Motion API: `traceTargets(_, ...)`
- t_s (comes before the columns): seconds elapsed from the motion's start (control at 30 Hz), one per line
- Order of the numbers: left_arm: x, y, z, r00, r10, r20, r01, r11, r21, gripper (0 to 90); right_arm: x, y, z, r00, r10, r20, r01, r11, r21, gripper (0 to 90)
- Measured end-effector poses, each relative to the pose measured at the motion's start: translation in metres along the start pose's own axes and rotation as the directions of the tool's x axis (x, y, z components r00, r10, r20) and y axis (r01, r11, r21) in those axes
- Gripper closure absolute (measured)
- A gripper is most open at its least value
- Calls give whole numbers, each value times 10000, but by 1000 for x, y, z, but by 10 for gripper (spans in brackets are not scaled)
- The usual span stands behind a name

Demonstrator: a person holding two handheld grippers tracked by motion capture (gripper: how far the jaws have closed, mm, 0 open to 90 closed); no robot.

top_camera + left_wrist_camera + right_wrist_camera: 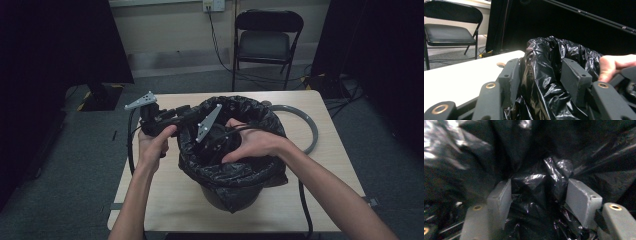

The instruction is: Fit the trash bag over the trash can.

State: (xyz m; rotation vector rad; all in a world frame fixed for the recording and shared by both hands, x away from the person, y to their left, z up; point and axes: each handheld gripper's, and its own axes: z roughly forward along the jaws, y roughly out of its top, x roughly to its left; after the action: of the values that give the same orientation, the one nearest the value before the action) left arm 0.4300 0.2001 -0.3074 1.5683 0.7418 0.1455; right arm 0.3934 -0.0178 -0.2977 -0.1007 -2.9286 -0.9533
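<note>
A black bin bag [250, 175] lines a dark bin [220, 197] that stands in the middle of the table [160, 200]. My left gripper [187, 116] reaches in from the left at the bag's rim. In the left gripper view its jaws [540, 70] stand half apart, and a thick fold of the bag [541, 82] fills the gap and touches both pads. My right gripper [214, 145] points down inside the bag, under its grey plate [207, 122]. In the right gripper view crumpled plastic [536, 202] is packed between its pads [539, 192].
A grey ring [311, 127] lies on the table behind and to the right of the bin. A black folding chair [267, 35] stands beyond the far edge. Cables trail off the table's left side and its front edge.
</note>
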Motion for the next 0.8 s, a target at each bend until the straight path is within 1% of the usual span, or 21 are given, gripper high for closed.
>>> traceTargets(0.03, 0, 0, 0, 10000, 14, -4, -14, 10000, 6, 487, -1, 0, 0, 10000, 14, -14, -14, 10000, -63, 353)
traceTargets(0.07, 0, 0, 0, 10000, 38, -5, -38, 10000, 23, 488, -2, 0, -1, 9999, 134, 42, -134, 9999, -16, 349)
traceTargets(0.1, 0, 1, -1, 10000, 36, -20, -36, 10000, 9, 488, -4, 1, -2, 9993, 283, 232, -281, 9996, -72, 345)
traceTargets(0.13, 1, 1, -1, 10000, 39, 20, -39, 10000, 10, 488, -7, 1, -4, 9983, 360, 449, -351, 9992, -199, 337)
traceTargets(0.17, 1, 0, -1, 10000, 13, 80, -13, 10000, 10, 489, -12, 1, -7, 9956, 660, 665, -638, 9974, -343, 326)
traceTargets(0.2, 1, 0, -2, 9999, 34, 116, -34, 10000, 35, 490, -14, 1, -9, 9940, 773, 773, -741, 9963, -430, 325)
traceTargets(0.23, 1, 0, -2, 9999, 46, 120, -47, 10000, 30, 492, -17, 1, -14, 9919, 934, 858, -881, 9941, -628, 325)
traceTargets(0.3, 1, 0, -2, 9999, 48, 145, -48, 10000, 43, 493, -22, 2, -19, 9894, 1084, 962, -995, 9906, -934, 324)
traceTargets(0.33, 1, 0, -2, 9998, 49, 181, -50, 10000, 52, 496, -24, 2, -20, 9889, 1085, 1014, -990, 9906, -947, 322)
traceTargets(0.4, 0, 0, -1, 9998, 55, 207, -57, 10000, 74, 499, -31, 3, -22, 9857, 1063, 1308, -956, 9917, -856, 321)
traceTargets(0.43, 0, 0, -1, 9996, 86, 261, -88, 9999, 92, 504, -36, 3, -23, 9837, 1116, 1407, -995, 9909, -904, 311)
traceTargets(0.47, 0, 0, -1, 9996, 83, 277, -86, 9999, 108, 508, -43, 2, -24, 9797, 1296, 1527, -1150, 9882, -1008, 302)
traceTargets(0.5, 0, 0, -1, 9996, 74, 279, -76, 9999, 91, 508, -47, 2, -24, 9772, 1361, 1630, -1211, 9877, -990, 297)
traceTargets(0.53, 0, 0, -1, 9996, 64, 285, -67, 9999, 88, 507, -51, 1, -24, 9760, 1284, 1761, -1130, 9890, -951, 281)
traceTargets(0.57, 0, 0, 0, 9995, 56, 296, -58, 9999, 82, 508, -57, 0, -24, 9738, 1345, 1836, -1178, 9881, -990, 272)
traceTargets(0.6, 0, 0, 0, 9995, 81, 316, -84, 9999, 98, 507, -61, -1, -23, 9715, 1495, 1838, -1323, 9859, -1026, 264)
traceTargets(0.63, 0, 0, 0, 9994, 83, 337, -87, 9999, 101, 507, -65, -2, -22, 9673, 1677, 1905, -1502, 9833, -1029, 262)
traceTargets(0.67, 0, 0, -1, 9994, 88, 338, -92, 9999, 102, 507, -68, -4, -20, 9638, 1787, 1977, -1639, 9824, -892, 253)
traceTargets(0.7, 0, 0, -1, 9994, 93, 323, -97, 9999, 105, 507, -69, -5, -18, 9638, 1812, 1957, -1704, 9828, -709, 238)
traceTargets(0.77, 0, 0, -1, 9995, 93, 288, -96, 9999, 103, 497, -68, -6, -13, 9641, 1817, 1936, -1804, 9833, -244, 237)
traceTargets(0.8, 0, 0, -1, 9996, 112, 258, -115, 9999, 115, 494, -66, -7, -12, 9664, 1716, 1915, -1736, 9848, -67, 239)
